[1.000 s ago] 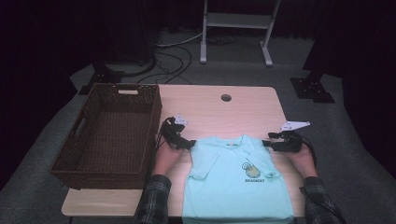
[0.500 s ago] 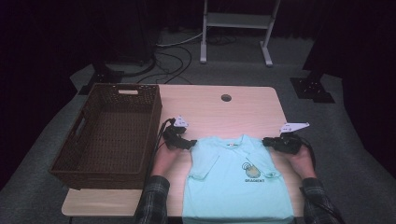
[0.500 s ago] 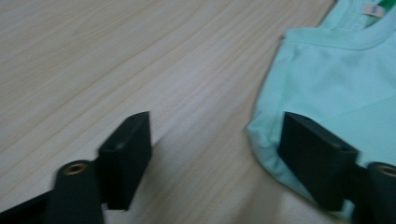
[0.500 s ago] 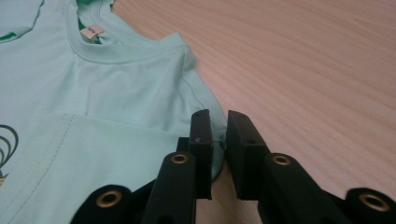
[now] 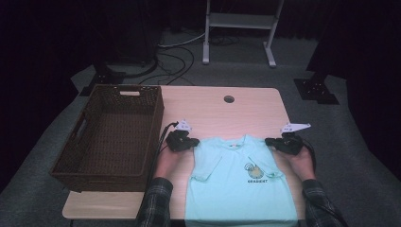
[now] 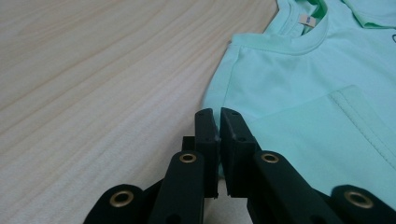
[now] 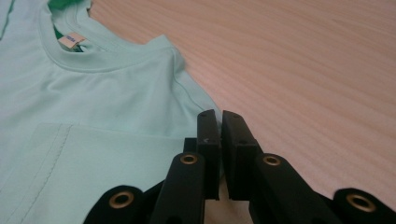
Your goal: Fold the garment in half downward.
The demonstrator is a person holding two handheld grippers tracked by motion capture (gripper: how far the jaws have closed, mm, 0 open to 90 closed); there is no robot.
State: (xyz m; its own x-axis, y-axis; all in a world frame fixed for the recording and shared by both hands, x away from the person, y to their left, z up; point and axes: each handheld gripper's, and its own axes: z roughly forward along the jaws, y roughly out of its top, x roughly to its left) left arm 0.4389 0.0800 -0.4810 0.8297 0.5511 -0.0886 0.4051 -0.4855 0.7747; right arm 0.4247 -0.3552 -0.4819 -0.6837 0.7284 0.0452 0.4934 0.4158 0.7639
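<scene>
- My left gripper (image 6: 219,116) is sitting at the shoulder edge of the mint-green T-shirt (image 6: 322,116); its jaws have just been closing and are now standing clenched, with the fabric's edge running in between them, so I am reading it as gripping the T-shirt.
- In the high view the left gripper (image 5: 191,141) is lying at about 9 o'clock from the T-shirt's (image 5: 241,184) collar, right at the shoulder.
- My right gripper (image 7: 220,117) is mirroring it: its jaws have just been closing too and are now pressing together on the shirt's other shoulder edge (image 7: 116,93).
- From above, the right gripper (image 5: 272,141) is resting at about 3 o'clock from the collar.
- The T-shirt is lying flat on the wooden table (image 5: 213,106), front up, collar pointing to 12 o'clock, hem running toward 6 o'clock at the table's near edge; both sleeves are lying folded in over the chest, and a small printed logo (image 5: 257,171) is showing on the chest.
- A dark wicker basket (image 5: 156,118) is standing at 9 o'clock from the shirt, just beside my left hand (image 5: 171,158).
- A round hole (image 5: 229,99) is showing in the tabletop at 12 o'clock.
</scene>
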